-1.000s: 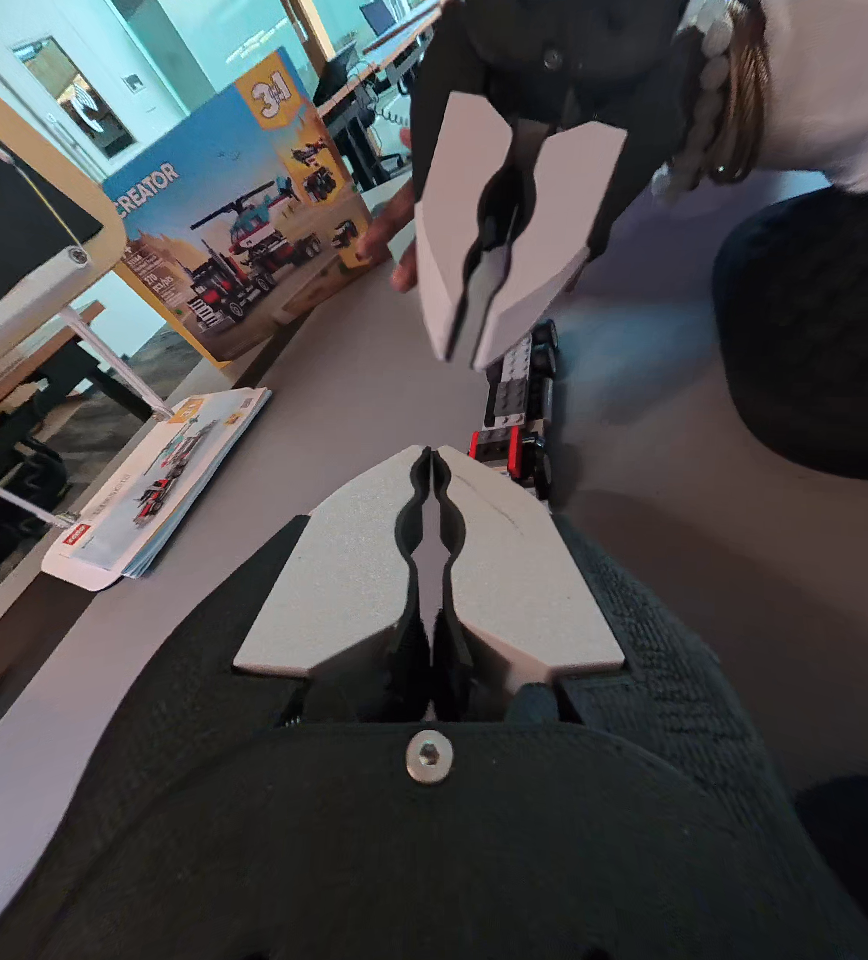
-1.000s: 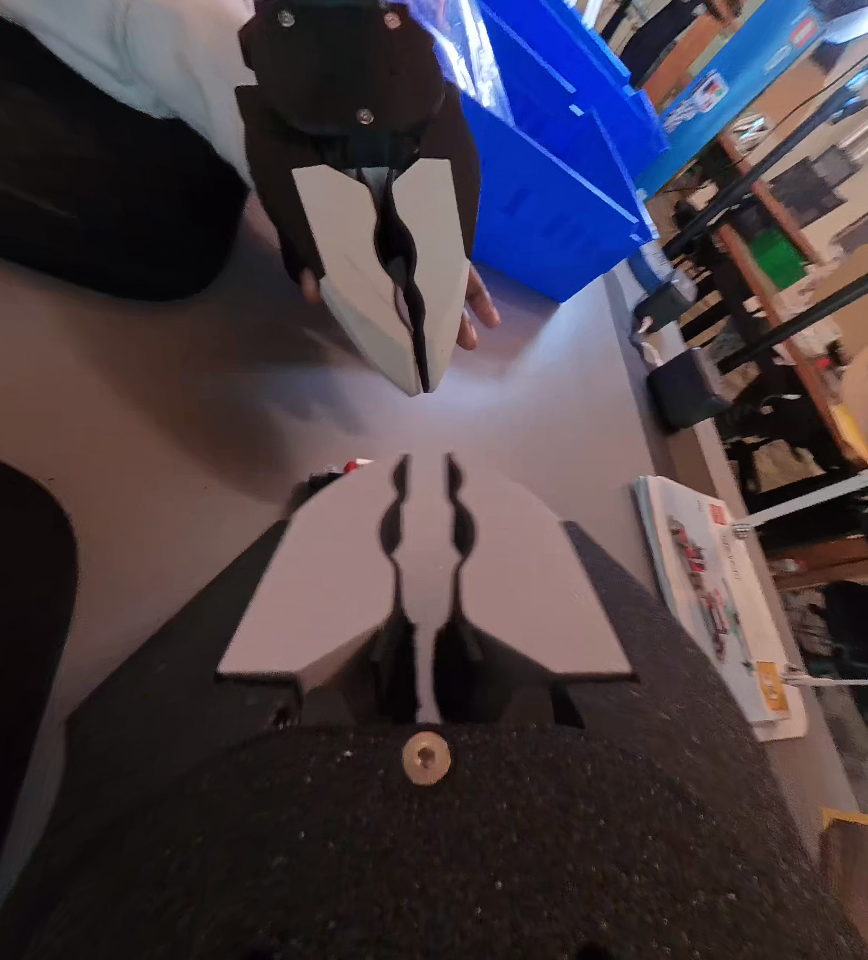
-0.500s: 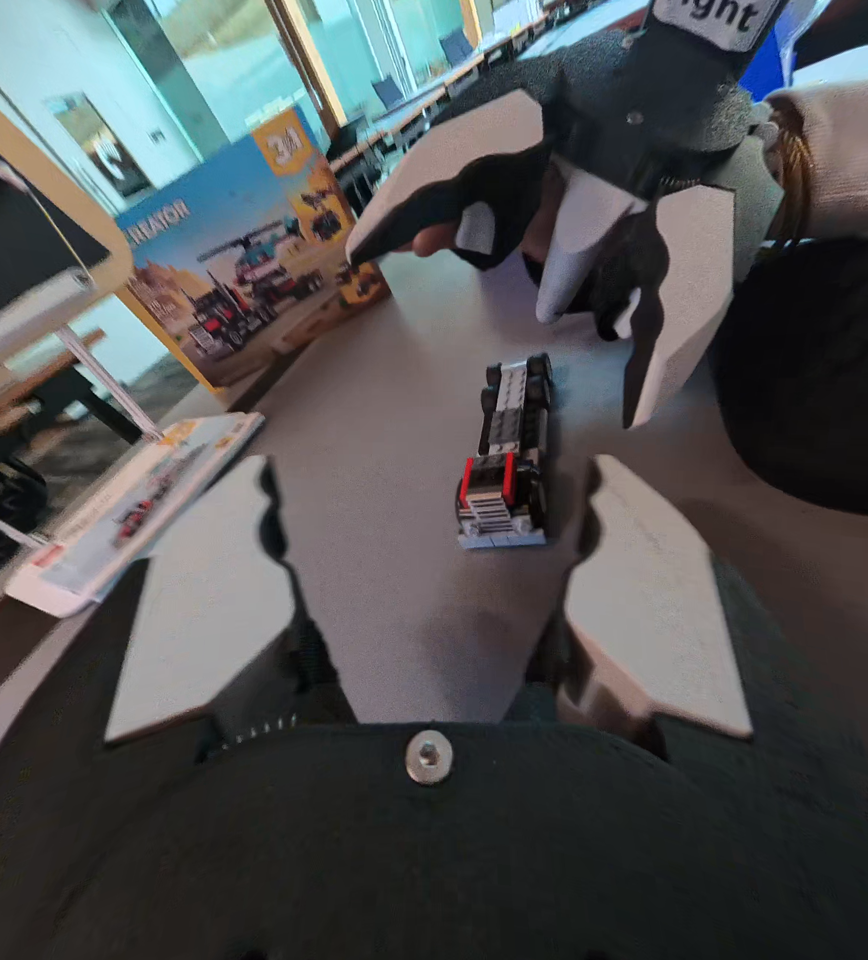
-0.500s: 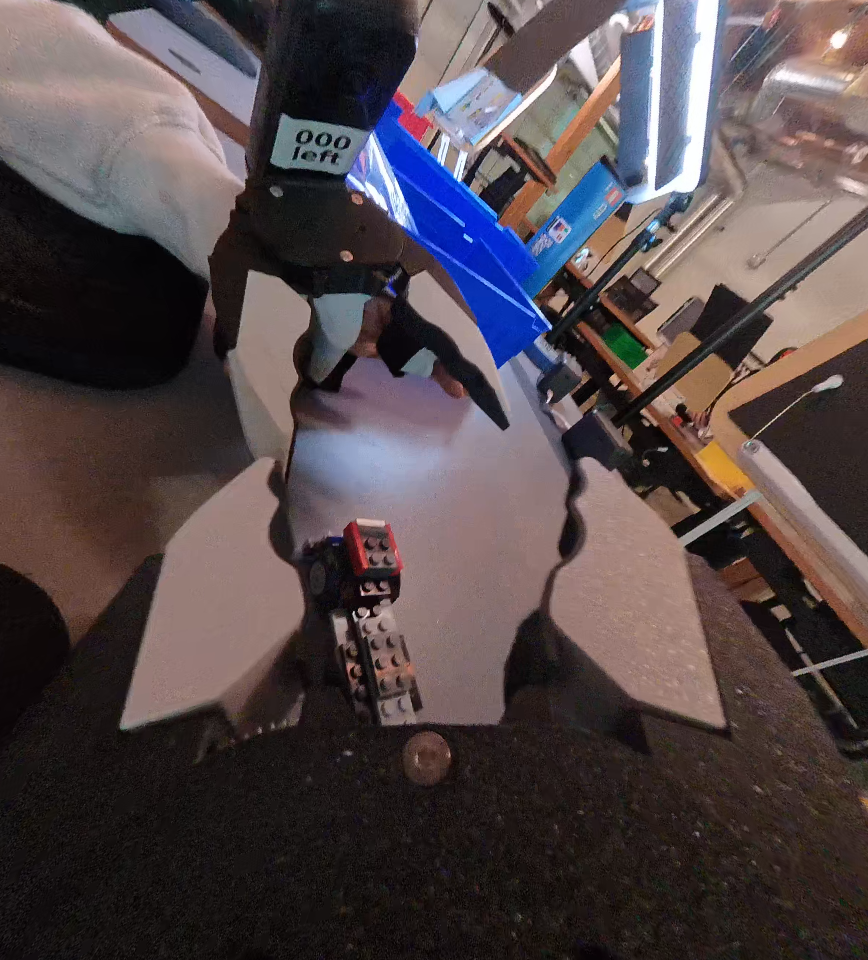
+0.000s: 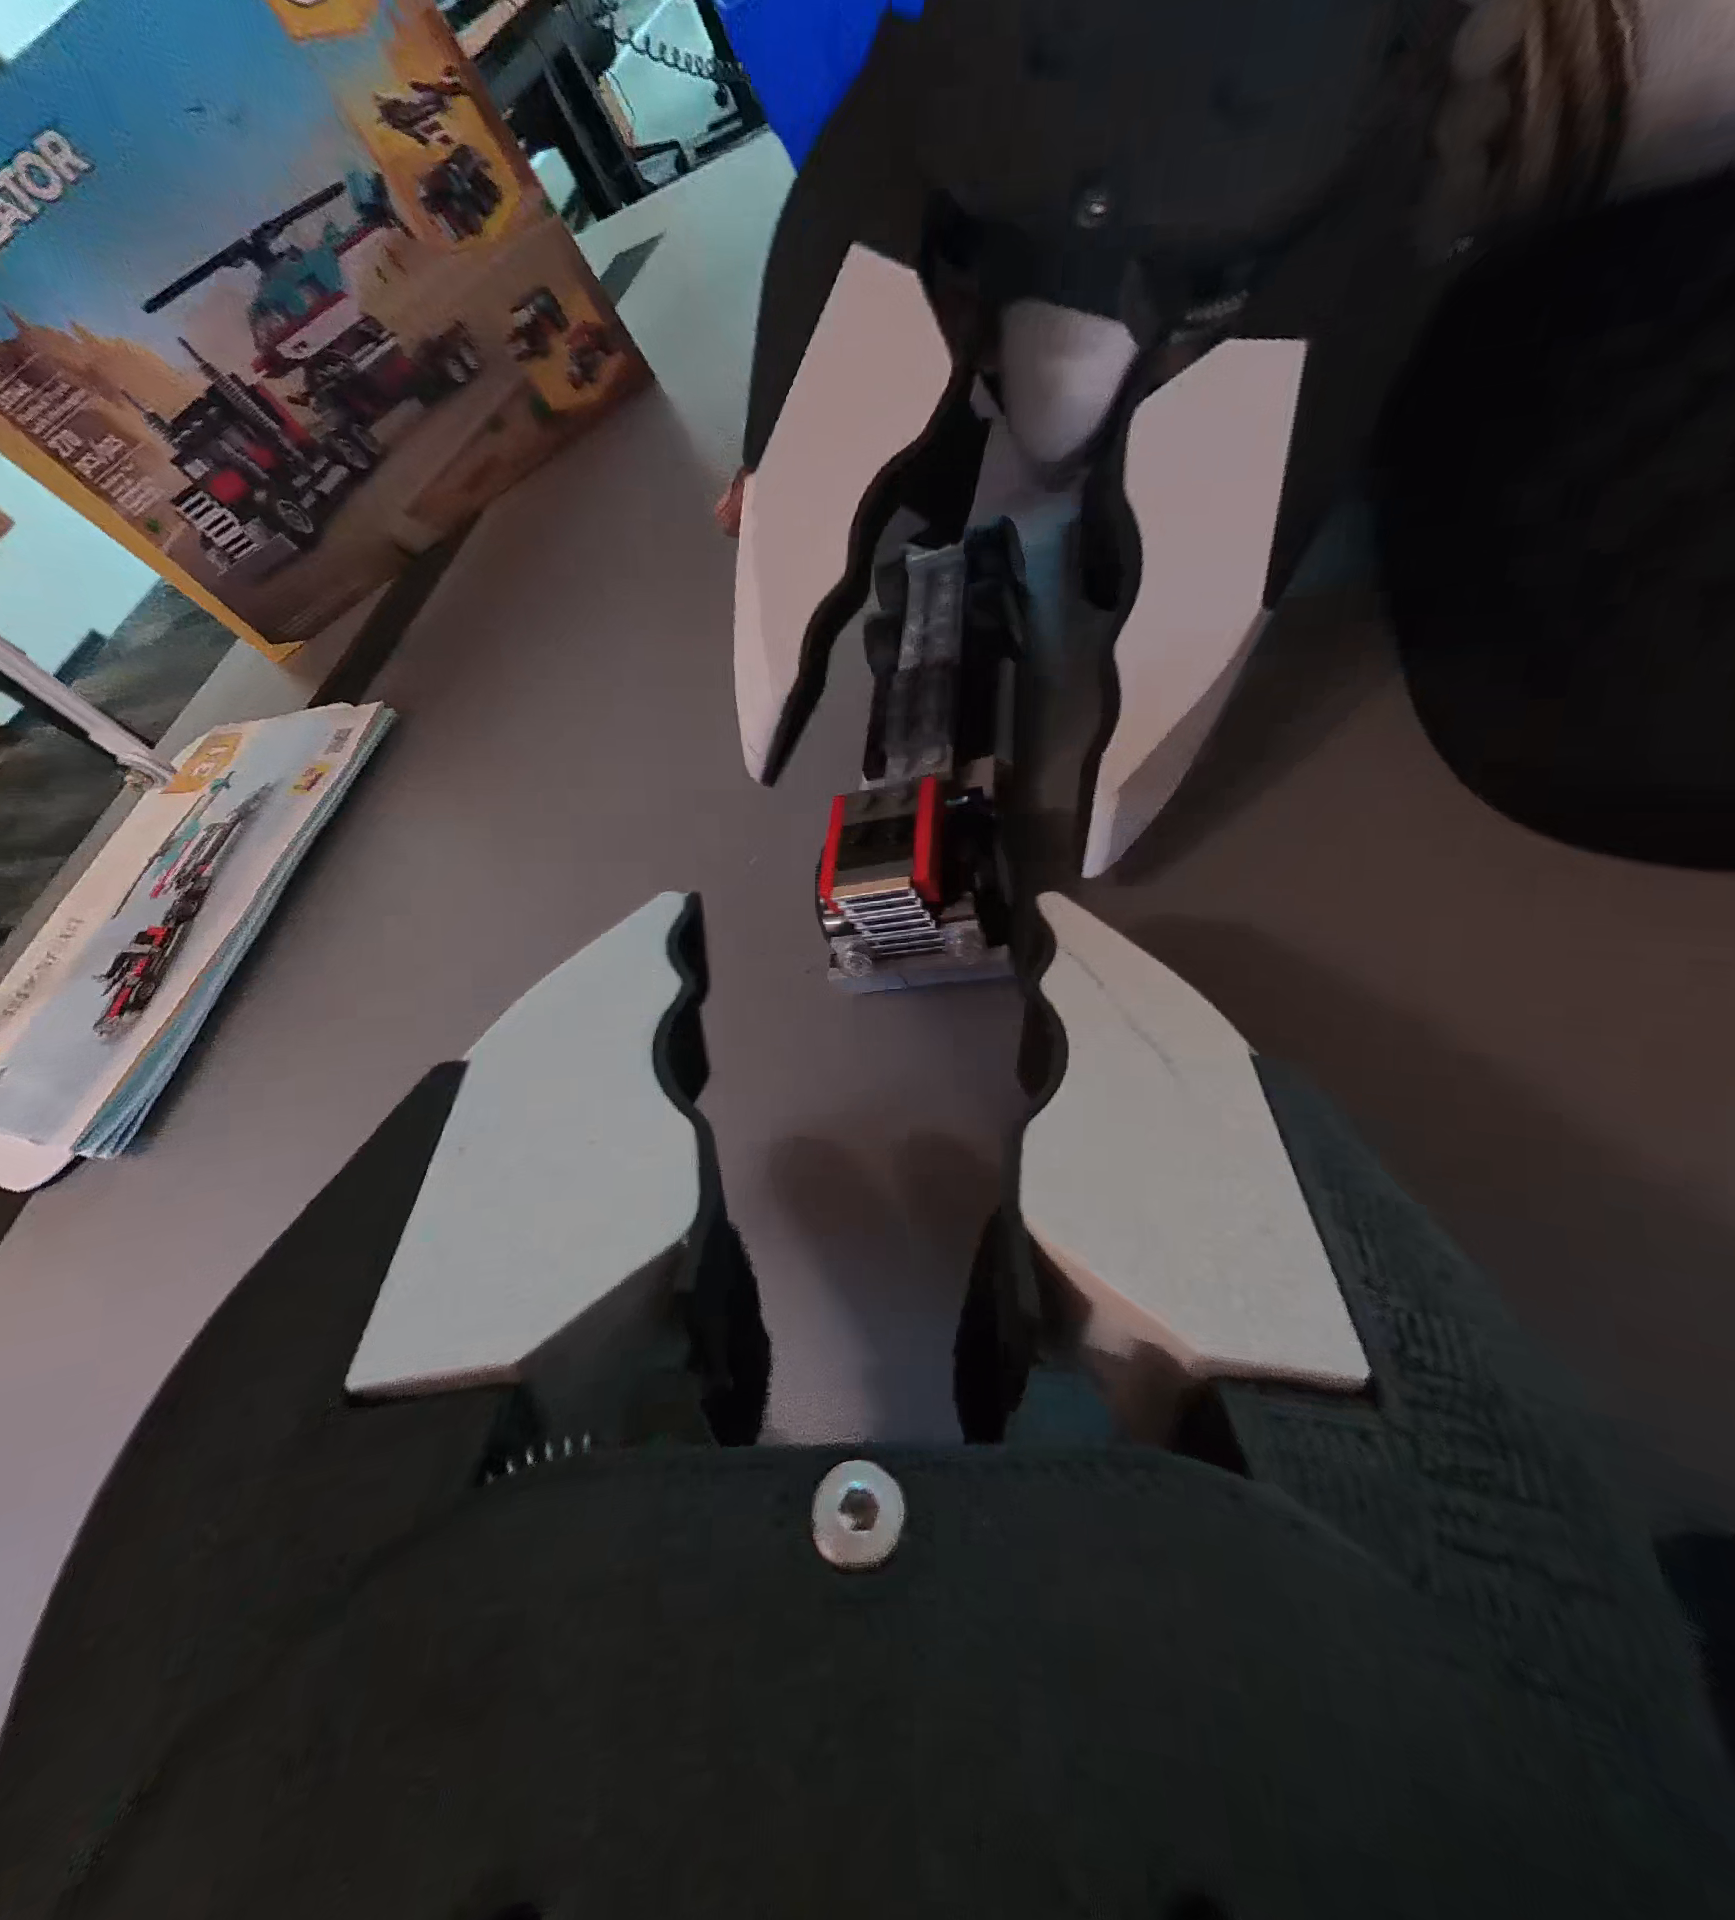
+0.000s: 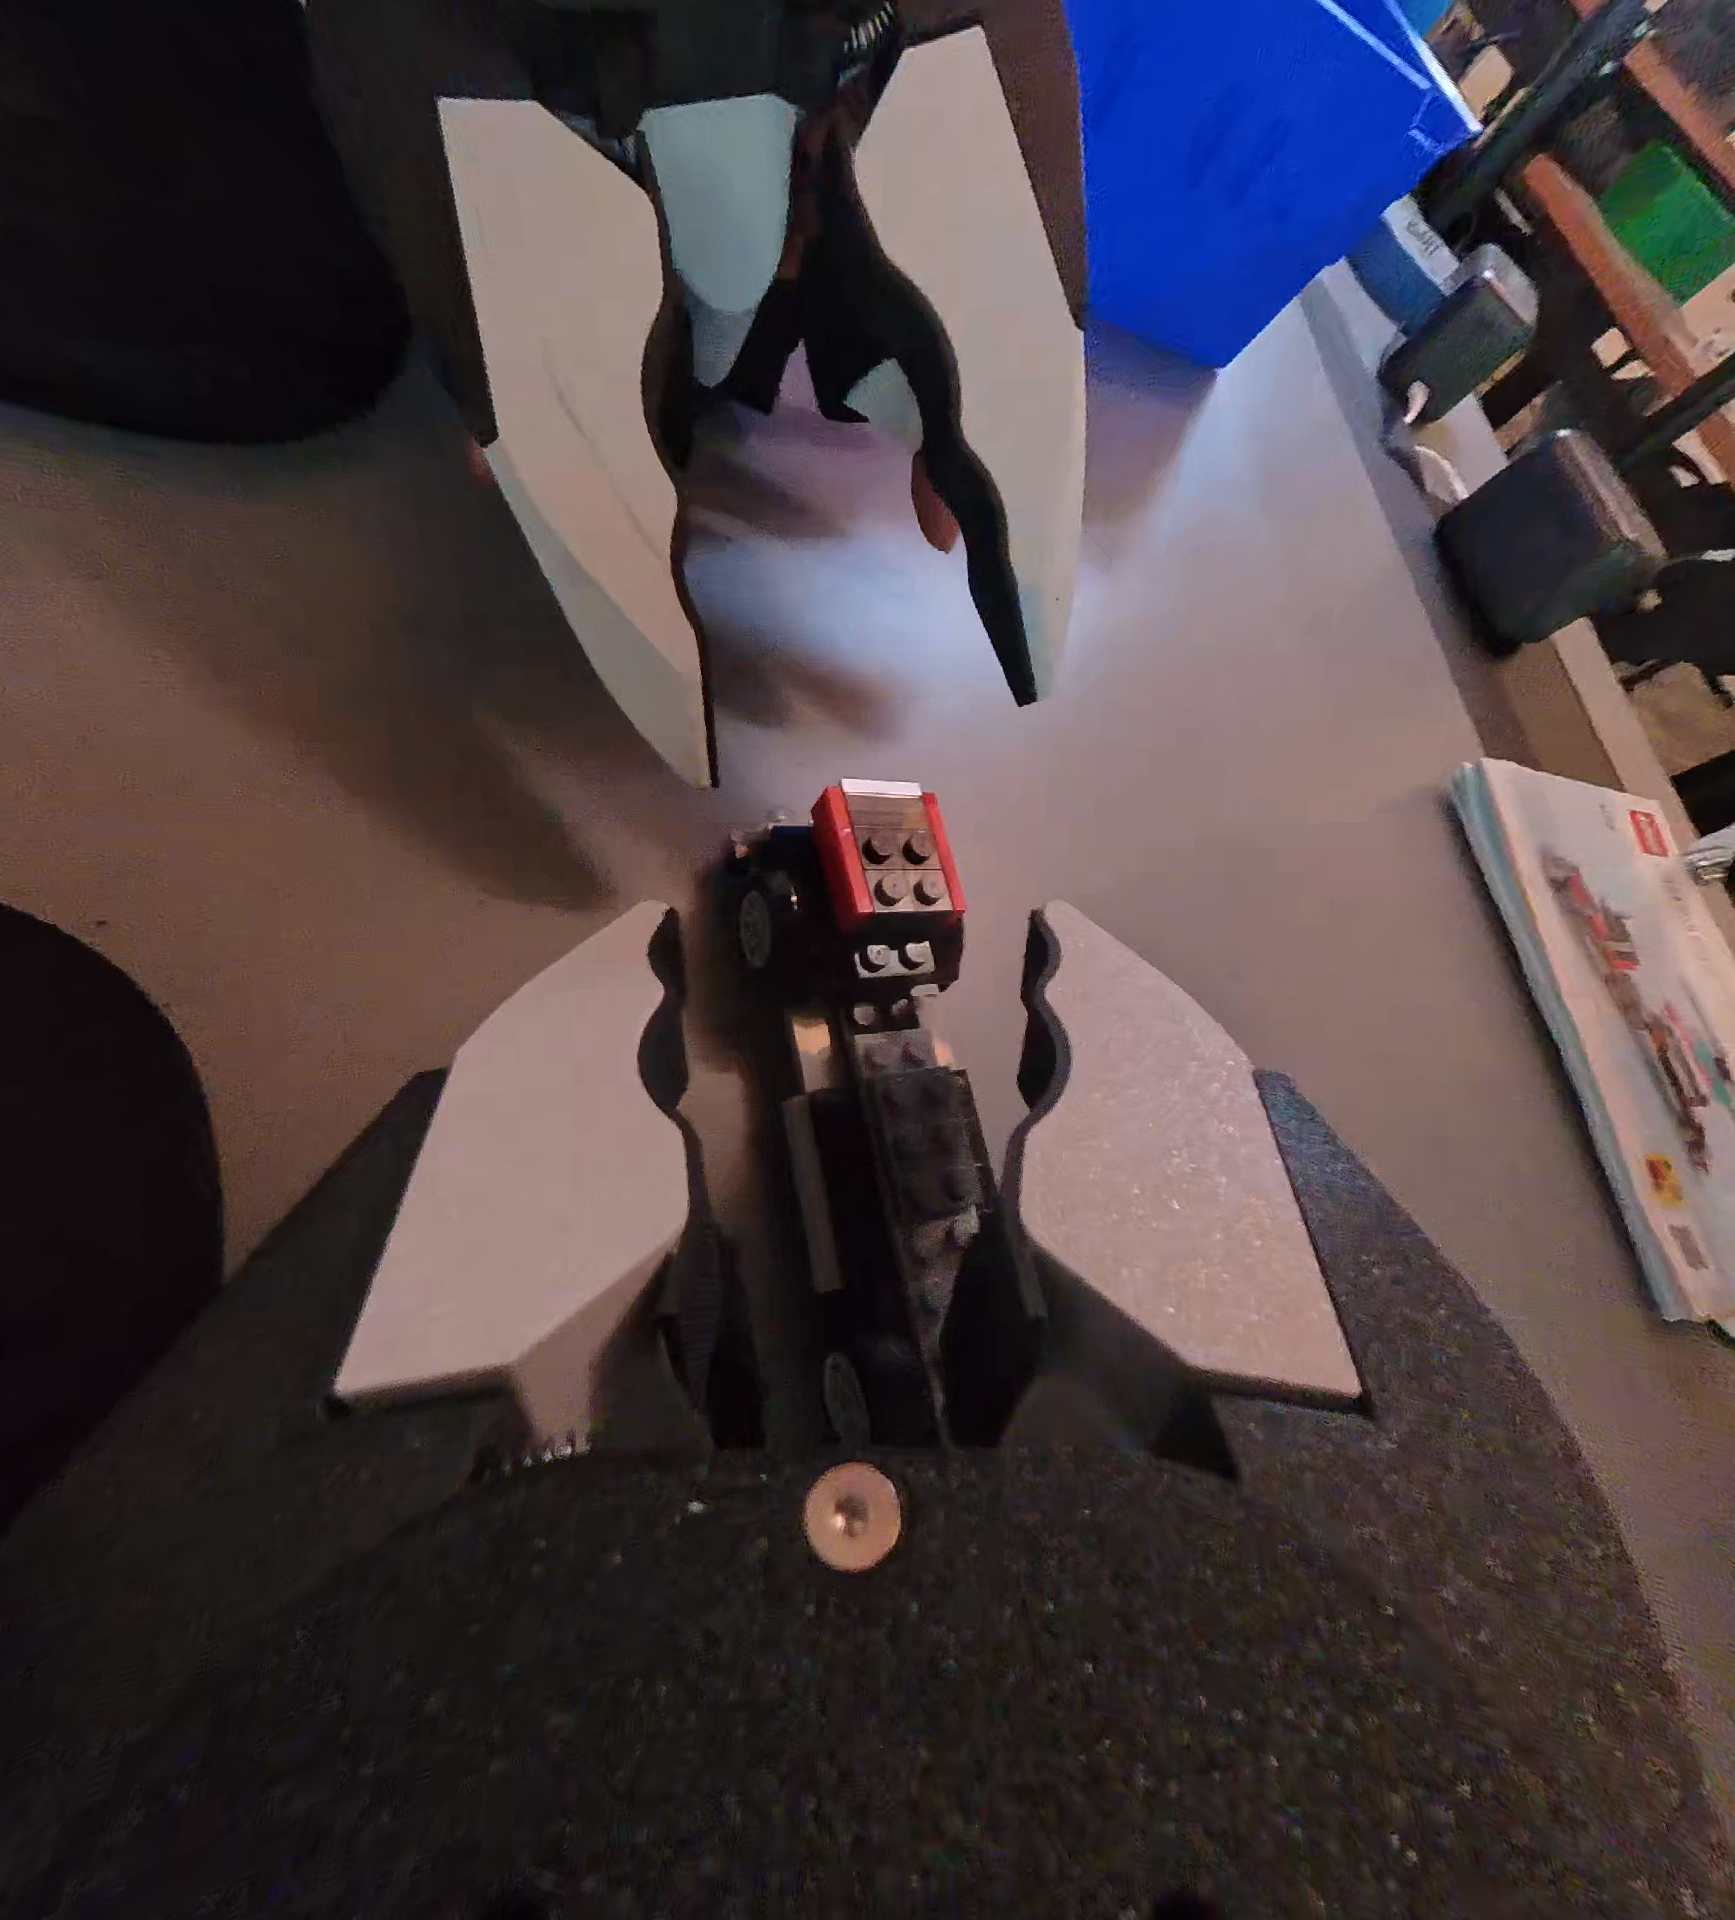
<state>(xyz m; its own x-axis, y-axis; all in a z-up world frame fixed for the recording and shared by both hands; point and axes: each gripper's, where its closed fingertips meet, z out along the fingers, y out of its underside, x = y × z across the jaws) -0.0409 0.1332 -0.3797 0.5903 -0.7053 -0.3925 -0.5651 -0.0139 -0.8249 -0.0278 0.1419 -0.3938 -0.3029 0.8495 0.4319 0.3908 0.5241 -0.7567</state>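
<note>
A small brick-built truck [image 5: 894, 883] with a red cab, grey grille and long dark flatbed stands on the grey table [image 5: 551, 665]. My left gripper [image 5: 863, 920] is open and empty, its tips just short of the truck's grille. My right gripper [image 6: 850, 920] is open and straddles the truck [image 6: 889, 883] from the rear; the flatbed lies between its fingers with a gap on the left side, so it is not gripped. Each gripper shows open in the other's view: the right gripper [image 5: 930, 821] over the flatbed, the left gripper [image 6: 865, 736] just beyond the cab.
A picture box of the building set [image 5: 250, 312] stands at the table's far left edge, with an instruction booklet [image 5: 156, 935] lying near it, also in the right wrist view [image 6: 1652, 1039]. A blue bin [image 6: 1237, 177] stands behind. Dark rounded shapes [image 5: 1611, 520] flank the truck. Only a small space, under 4 cm, lies between the two pairs of fingers.
Both grippers went from shut to open. They have closed in on the truck from opposite ends, and the right gripper's fingers now lie along the flatbed.
</note>
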